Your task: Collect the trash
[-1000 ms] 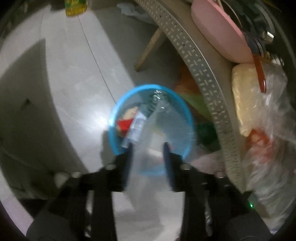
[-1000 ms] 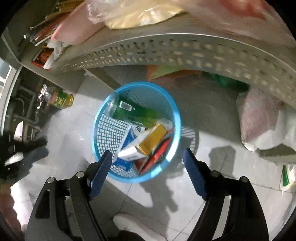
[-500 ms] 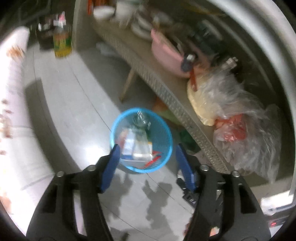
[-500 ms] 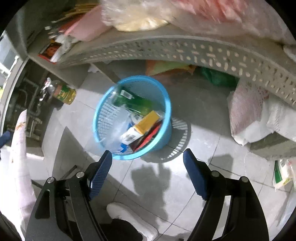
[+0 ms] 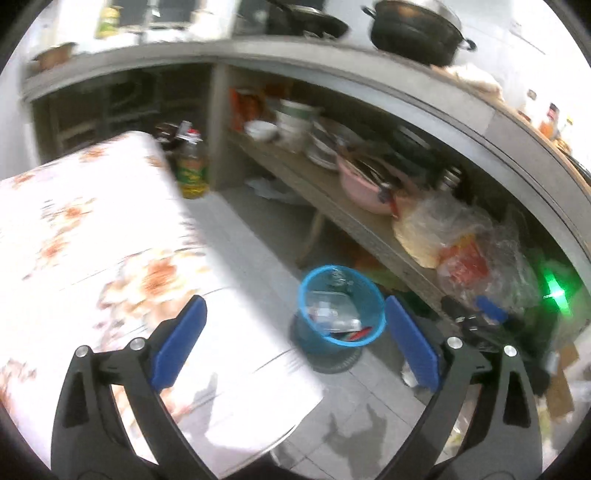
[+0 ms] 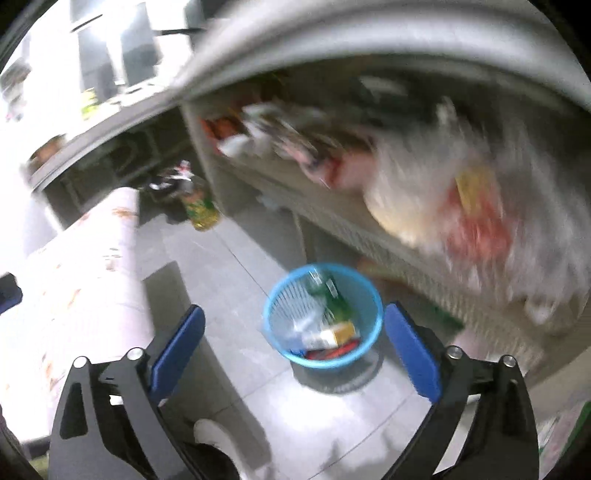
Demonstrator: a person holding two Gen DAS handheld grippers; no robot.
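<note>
While your left gripper (image 5: 293, 345) and right gripper (image 6: 293, 347) open wide, both empty, the blue basket (image 5: 306, 291) stands on the floor. Trash (image 6: 334, 332) fills it, at twelve o'clock from both.

Counted things in the kitchen
One blue basket (image 5: 341, 314), one oil bottle (image 5: 190, 170), one black pot (image 5: 415, 31), one pink bowl (image 5: 364, 186), one green bottle (image 6: 334, 301).

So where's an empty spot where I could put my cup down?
The flowered tabletop looks bare as far as the view shows. The grey floor tiles between the table and the blue basket are free too. The low shelf is crowded with bowls, a pink basin and plastic bags, and the basket is full of trash.
</note>
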